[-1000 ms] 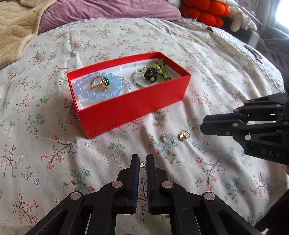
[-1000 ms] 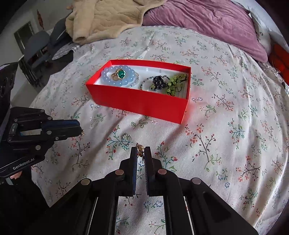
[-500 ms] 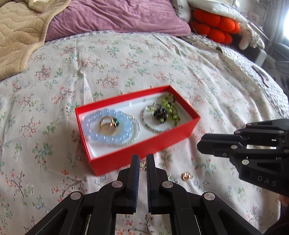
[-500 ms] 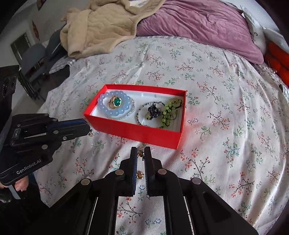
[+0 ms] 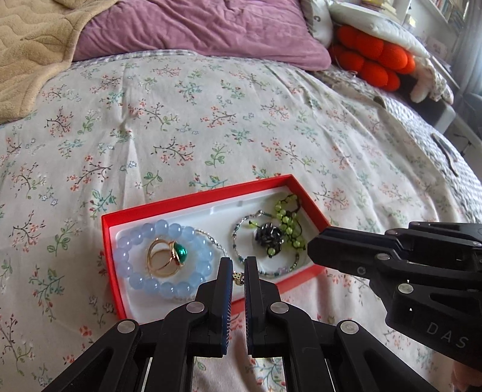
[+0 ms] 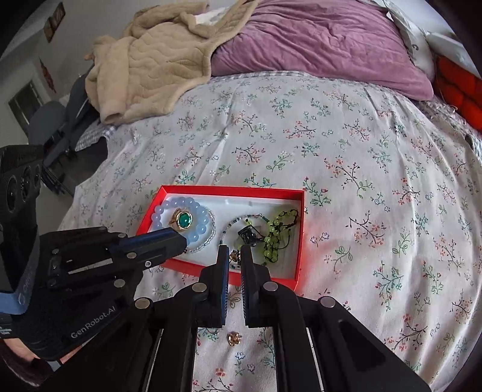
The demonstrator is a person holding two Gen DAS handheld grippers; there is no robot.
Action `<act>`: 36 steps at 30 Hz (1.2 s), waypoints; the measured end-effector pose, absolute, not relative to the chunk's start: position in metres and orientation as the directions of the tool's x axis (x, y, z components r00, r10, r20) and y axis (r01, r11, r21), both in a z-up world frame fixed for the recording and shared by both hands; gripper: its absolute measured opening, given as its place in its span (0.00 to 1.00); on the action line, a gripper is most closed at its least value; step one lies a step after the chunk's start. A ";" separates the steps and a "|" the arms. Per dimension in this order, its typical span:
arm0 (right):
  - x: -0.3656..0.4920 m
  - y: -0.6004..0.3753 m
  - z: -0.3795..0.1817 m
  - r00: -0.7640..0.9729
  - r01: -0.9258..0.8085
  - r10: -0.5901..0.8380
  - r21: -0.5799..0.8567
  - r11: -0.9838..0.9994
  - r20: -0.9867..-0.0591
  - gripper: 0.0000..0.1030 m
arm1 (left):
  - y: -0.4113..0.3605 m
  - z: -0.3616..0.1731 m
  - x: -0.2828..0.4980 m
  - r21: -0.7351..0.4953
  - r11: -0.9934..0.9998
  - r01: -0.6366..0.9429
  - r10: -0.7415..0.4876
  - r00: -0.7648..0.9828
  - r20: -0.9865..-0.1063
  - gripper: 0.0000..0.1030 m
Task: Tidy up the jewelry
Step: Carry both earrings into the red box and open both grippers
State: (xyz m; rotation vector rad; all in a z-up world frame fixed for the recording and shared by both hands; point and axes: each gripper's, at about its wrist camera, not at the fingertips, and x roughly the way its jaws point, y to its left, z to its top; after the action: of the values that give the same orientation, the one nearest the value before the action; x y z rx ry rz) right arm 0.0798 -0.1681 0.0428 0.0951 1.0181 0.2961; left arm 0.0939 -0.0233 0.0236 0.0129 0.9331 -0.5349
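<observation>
A red box [image 5: 192,199] [image 6: 296,241] with a white lining lies on the floral bedspread. It holds a blue bead bracelet [image 5: 141,238] [image 6: 168,208], a gold ring with a green stone [image 5: 168,256] [image 6: 182,219], a thin bead chain and a green bead bracelet [image 5: 286,217] [image 6: 275,235]. My left gripper [image 5: 238,265] is shut on a small gold earring [image 5: 238,276] above the box's near edge. My right gripper [image 6: 233,251] is shut on a small gold earring [image 6: 234,256] above the box's near right part.
One gold earring [image 6: 233,337] lies on the bedspread below my right gripper. A purple pillow [image 5: 195,27] and a beige blanket [image 6: 150,60] lie at the head of the bed. An orange plush [image 5: 373,57] sits far right.
Both grippers have risen and moved forward from the bedspread to over the box, each carrying its earring. The box now looks closer and lower in both views.
</observation>
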 end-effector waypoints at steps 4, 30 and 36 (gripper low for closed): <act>0.088 -0.171 0.039 0.483 -0.172 0.290 0.235 0.957 -0.826 0.08 | -0.029 0.015 0.100 -0.214 0.871 0.442 -0.425 0.461 -0.779 0.02; 0.143 -0.153 0.009 0.426 -0.139 0.362 0.335 0.932 -0.829 0.09 | 0.007 0.010 0.086 -0.129 0.896 0.424 -0.342 0.474 -0.811 0.48; 0.147 -0.157 0.012 0.417 -0.132 0.388 0.368 0.920 -0.822 0.10 | 0.005 0.013 0.082 -0.111 0.889 0.445 -0.340 0.476 -0.811 0.54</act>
State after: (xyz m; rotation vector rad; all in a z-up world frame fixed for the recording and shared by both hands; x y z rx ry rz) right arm 0.1467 -0.1568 0.0120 0.2625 1.0953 0.3313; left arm 0.0819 0.0048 0.0129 0.1209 0.9613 -0.4808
